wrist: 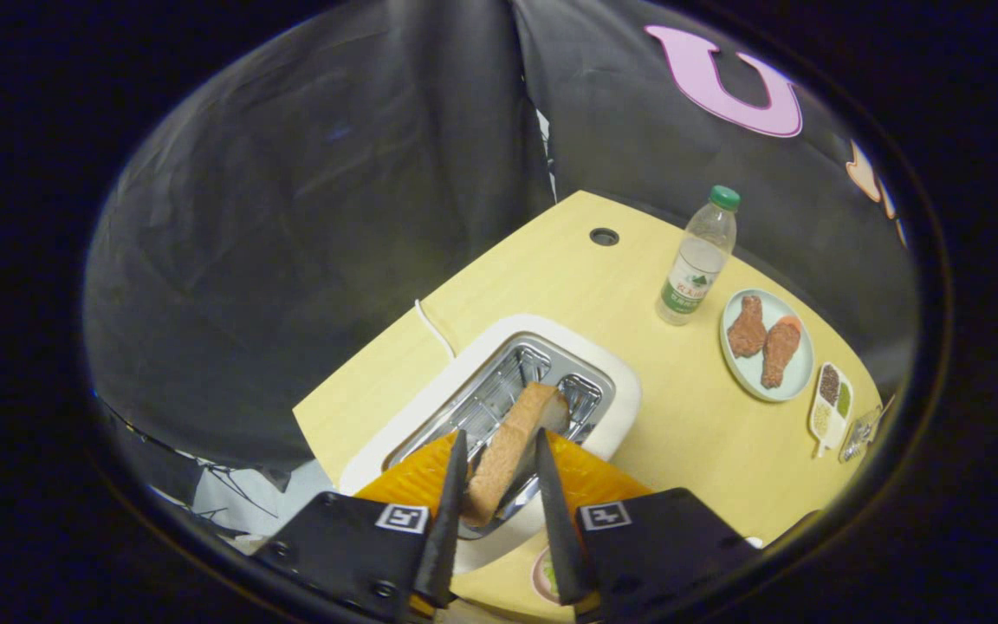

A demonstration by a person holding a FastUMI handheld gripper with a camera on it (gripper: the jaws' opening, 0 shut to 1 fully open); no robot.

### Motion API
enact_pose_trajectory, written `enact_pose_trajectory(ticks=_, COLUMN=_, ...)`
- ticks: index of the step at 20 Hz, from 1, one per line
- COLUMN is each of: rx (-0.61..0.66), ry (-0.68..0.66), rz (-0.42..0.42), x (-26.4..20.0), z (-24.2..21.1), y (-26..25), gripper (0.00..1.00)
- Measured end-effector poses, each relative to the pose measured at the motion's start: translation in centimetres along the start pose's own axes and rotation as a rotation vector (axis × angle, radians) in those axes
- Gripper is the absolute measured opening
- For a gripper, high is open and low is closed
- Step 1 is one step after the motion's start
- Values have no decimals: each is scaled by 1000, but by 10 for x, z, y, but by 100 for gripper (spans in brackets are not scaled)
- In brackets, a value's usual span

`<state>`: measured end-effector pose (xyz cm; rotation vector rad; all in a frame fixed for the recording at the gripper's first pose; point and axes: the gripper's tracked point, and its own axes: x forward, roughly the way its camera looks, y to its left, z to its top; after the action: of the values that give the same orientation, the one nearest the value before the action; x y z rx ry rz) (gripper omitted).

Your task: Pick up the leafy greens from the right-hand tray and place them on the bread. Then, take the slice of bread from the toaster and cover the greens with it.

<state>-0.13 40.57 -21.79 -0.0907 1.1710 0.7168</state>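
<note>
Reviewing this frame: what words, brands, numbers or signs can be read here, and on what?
On the water bottle, the label: print too small and blurred to read.
On the claw, two square coded tags: patterns, no words.
Nothing legible on the toaster, the plate or the slice of bread gripped between both claw fingers.

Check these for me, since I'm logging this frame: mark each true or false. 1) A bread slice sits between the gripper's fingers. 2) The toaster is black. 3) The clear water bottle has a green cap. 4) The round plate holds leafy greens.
1) True: the brown bread slice sits between the fingers of the gripper, over the toaster slot.
2) False: the toaster is white with metal slots.
3) True: the clear plastic bottle has a green cap.
4) False: the pale blue round plate holds brown drumstick-shaped pieces.
</note>
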Motion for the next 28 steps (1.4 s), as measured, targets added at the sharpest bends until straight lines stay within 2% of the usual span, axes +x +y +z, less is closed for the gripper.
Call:
enact_pose_trajectory(ticks=2, rx=8, ry=-16, rz=-10, x=-6, z=2, y=-6, gripper=42)
enact_pose_trajectory(ticks=9, rx=137, ry=-117, rz=109, x=-37, z=6, y=-5, gripper=16)
enact_pose_trajectory(ticks=18, rx=312, ry=-240, rz=188, x=-82, z=0, y=-23, gripper=16)
enact_pose_trajectory(ticks=28, rx=442, ry=-336, rz=190, x=-120, z=-29, y=-54, gripper=16)
